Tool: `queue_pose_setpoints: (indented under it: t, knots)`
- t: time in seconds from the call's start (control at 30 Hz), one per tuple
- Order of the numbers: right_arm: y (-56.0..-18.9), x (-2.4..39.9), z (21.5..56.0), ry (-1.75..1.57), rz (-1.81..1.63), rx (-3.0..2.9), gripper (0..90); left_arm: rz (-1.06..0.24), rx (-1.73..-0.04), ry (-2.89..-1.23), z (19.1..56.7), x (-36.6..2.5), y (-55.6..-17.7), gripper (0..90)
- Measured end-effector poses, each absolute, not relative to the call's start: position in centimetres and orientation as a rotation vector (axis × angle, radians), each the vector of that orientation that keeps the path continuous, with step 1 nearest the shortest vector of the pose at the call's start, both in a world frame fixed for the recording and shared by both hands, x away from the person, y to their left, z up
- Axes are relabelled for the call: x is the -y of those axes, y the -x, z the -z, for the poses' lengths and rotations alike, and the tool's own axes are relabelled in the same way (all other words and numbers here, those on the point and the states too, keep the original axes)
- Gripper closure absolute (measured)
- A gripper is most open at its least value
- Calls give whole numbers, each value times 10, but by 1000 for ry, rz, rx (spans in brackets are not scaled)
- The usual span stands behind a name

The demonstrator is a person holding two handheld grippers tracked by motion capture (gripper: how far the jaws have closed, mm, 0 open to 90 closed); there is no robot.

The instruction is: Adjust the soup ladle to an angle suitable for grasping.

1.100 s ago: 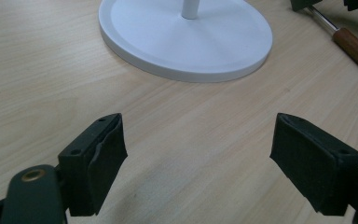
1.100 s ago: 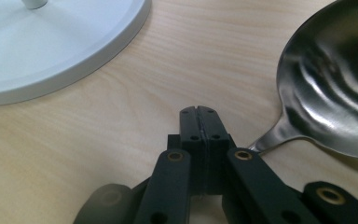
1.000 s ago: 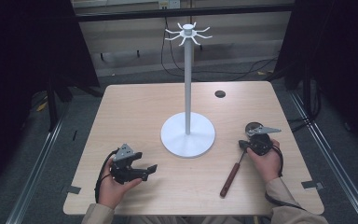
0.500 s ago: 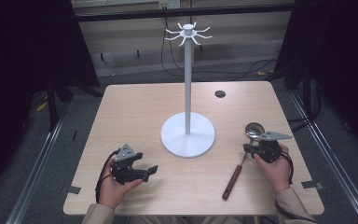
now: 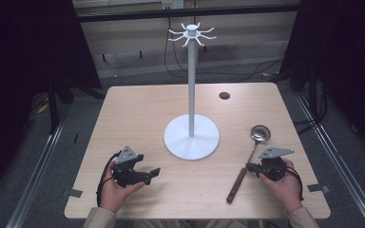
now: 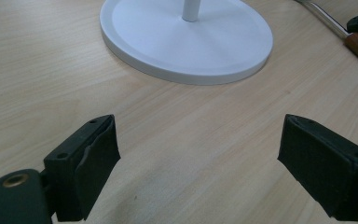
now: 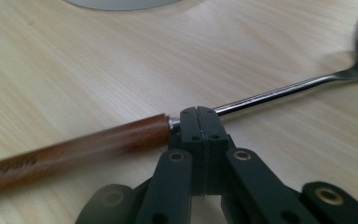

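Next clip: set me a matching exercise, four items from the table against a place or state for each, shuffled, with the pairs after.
Items:
1. white round-based hook stand
2. steel ladle with a brown wooden handle
3. left gripper
4. right gripper

States:
A. jaws apart, nothing between them
B. jaws together, by the ladle's shaft
C. upright at the table's middle
D. lying flat, bowl toward the far side

Pairs: 1-C, 2-D, 3-A, 4-B

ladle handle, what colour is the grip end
Reddish-brown wood on the ladle handle, joined to a shiny metal shaft. It shows best in the right gripper view.
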State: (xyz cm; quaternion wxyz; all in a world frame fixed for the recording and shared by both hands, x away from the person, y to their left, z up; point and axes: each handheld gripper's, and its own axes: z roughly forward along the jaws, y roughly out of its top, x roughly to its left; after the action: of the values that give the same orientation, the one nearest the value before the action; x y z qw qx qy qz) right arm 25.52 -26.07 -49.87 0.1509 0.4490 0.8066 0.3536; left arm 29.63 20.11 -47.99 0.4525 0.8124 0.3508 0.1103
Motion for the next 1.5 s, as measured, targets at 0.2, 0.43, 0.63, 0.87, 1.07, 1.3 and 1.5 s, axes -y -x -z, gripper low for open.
queue_pose_setpoints:
  t: [0.2,0.43,0.63,0.87,1.07,1.3,1.5]
  knots:
    - [-260,245,498,-1242,-1038,-2344,900,-280,-855,-2002,478,-201,-296,137]
    - [-265,226,497,-1188,-1042,-2390,900,-281,-861,-1997,477,-204,-296,135]
    - [-268,204,496,-1142,-1062,-2429,900,-288,-871,-1994,477,-207,-296,135]
    - [-273,180,498,-1105,-1095,-2455,900,-296,-884,-1996,477,-210,-295,135]
    - [-278,163,501,-1051,-1103,-2501,885,-294,-886,-1998,478,-212,-295,135]
    - [-285,158,492,-946,-1078,-2560,795,-289,-897,-1989,479,-216,-294,136]
    - [-291,151,484,-736,-1010,-2663,624,-303,-912,-1991,479,-221,-293,136]
